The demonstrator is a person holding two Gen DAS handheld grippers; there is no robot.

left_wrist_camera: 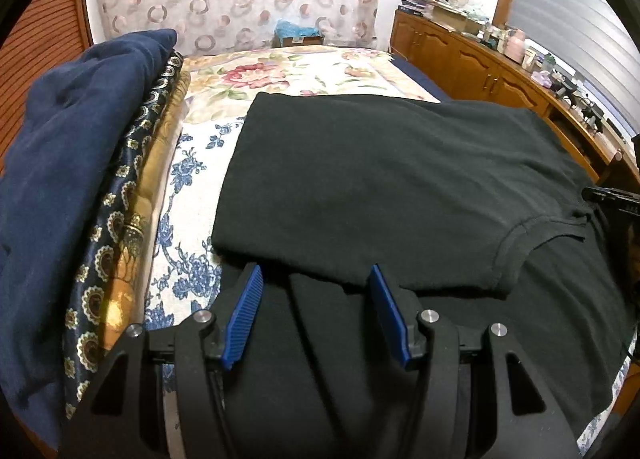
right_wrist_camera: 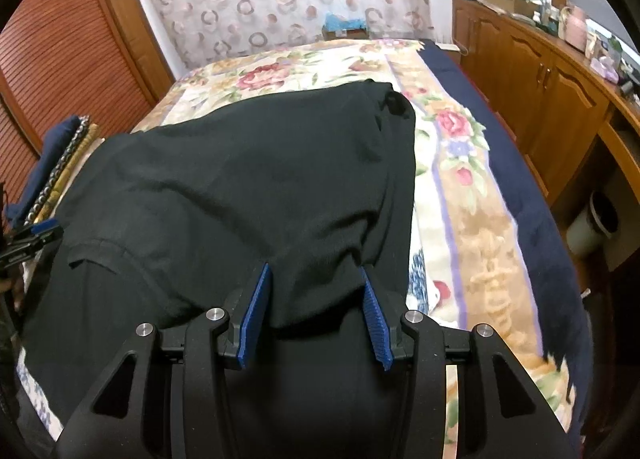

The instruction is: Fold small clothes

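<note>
Folded navy blanket (left_wrist_camera: 60,163) and gold-patterned cloths (left_wrist_camera: 132,195) stacked at left edge of floral bedspread (left_wrist_camera: 280,71); wooden cupboards (right_wrist_camera: 532,91) along right; black knit T-shirt (left_wrist_camera: 380,175) on bed centre, far half folded back over near part, collar rim showing; left gripper (left_wrist_camera: 316,279) angled down, blue pads half apart, straddling folded edge, grip unclear; right gripper (right_wrist_camera: 316,275) likewise half apart, bunched cloth between pads.
</note>
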